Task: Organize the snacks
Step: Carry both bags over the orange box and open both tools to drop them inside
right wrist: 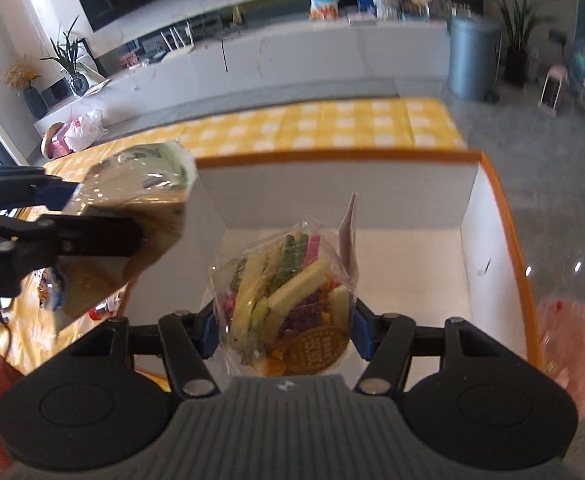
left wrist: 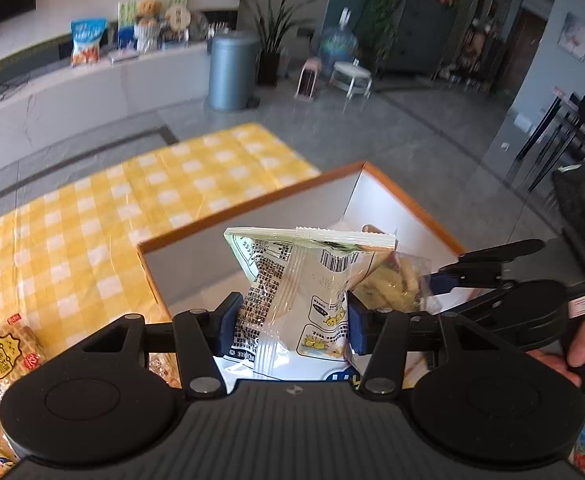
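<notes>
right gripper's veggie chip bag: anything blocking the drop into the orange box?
Nothing visible does. The right gripper, shut on the veggie chip bag, holds it over the orange-rimmed box, whose white floor below looks bare. The left gripper, with its printed snack packet, is off to the left, not underneath.

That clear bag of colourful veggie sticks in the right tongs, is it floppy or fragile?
The veggie stick bag probably feels light and crinkly: its thin clear film puckers between the right tongs. The sticks look rigid, so hard squeezing may snap them.
</notes>
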`<action>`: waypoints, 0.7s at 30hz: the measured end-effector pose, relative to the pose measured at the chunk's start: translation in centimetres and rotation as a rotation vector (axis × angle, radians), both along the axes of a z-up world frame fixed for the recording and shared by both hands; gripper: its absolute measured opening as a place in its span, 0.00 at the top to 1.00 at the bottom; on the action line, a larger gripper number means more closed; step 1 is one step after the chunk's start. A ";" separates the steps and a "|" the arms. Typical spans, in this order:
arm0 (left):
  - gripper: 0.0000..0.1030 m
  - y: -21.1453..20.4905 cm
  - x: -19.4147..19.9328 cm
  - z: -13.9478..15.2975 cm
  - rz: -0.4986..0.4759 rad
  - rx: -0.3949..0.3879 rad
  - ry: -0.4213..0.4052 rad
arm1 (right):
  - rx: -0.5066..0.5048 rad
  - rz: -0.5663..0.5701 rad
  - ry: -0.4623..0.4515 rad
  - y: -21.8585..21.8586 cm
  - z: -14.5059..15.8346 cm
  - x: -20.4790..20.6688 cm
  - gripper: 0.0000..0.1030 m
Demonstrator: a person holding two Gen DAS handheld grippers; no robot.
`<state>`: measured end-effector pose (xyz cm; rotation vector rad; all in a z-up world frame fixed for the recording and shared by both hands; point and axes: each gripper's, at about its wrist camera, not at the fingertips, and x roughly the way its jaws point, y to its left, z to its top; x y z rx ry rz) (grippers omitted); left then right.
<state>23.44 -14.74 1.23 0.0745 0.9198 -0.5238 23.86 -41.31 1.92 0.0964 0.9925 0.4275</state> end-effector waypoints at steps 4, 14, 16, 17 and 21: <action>0.42 -1.5 1.5 -2.2 -0.029 0.067 0.069 | 0.114 0.006 0.097 -1.8 -1.5 1.8 0.41; 0.42 -4.0 2.8 -5.7 -0.074 0.240 0.194 | -0.045 0.151 0.187 -0.2 -4.7 4.0 0.41; 0.40 -4.0 3.0 -6.0 -0.085 0.255 0.204 | -0.066 0.169 0.212 0.2 -5.3 4.6 0.41; 0.39 -4.1 2.9 -6.1 -0.088 0.258 0.213 | -0.076 0.180 0.221 0.5 -5.7 4.8 0.41; 0.36 -4.4 3.6 -6.3 -0.100 0.262 0.235 | -0.124 0.230 0.236 1.6 -6.3 5.3 0.39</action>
